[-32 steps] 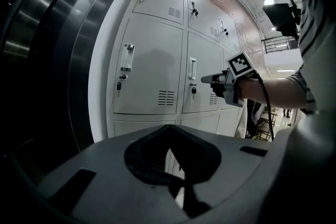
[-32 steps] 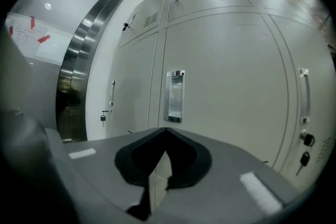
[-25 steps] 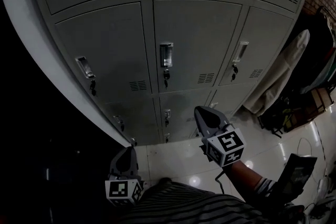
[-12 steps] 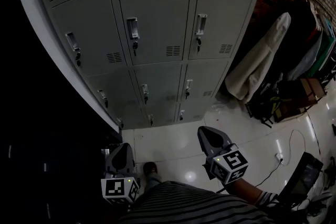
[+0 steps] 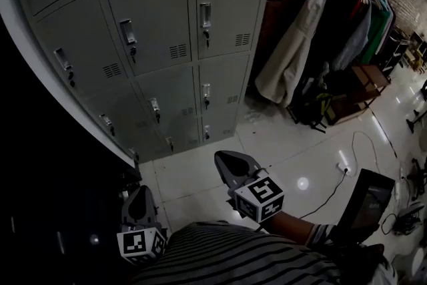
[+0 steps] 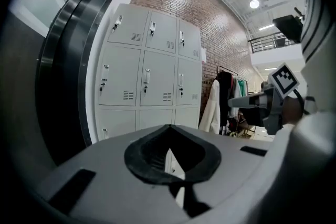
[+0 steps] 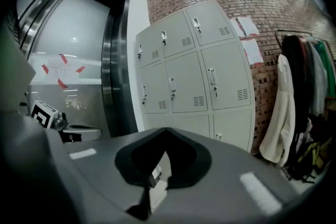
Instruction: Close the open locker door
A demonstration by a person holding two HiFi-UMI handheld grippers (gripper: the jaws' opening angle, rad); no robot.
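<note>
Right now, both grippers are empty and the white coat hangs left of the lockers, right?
No. The white coat hangs right of the lockers, as the head view shows. The left gripper and right gripper are indeed empty.

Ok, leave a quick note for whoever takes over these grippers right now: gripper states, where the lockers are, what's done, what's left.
Left gripper: shut, empty, held low by the person's body.
Right gripper: shut, empty, out over the floor, apart from the lockers.
Lockers: ahead and to the left; every door in view sits flush, none open.
Done: the closing looks finished, as far as these views show.
Left: check that no door outside the views stands open.
</note>
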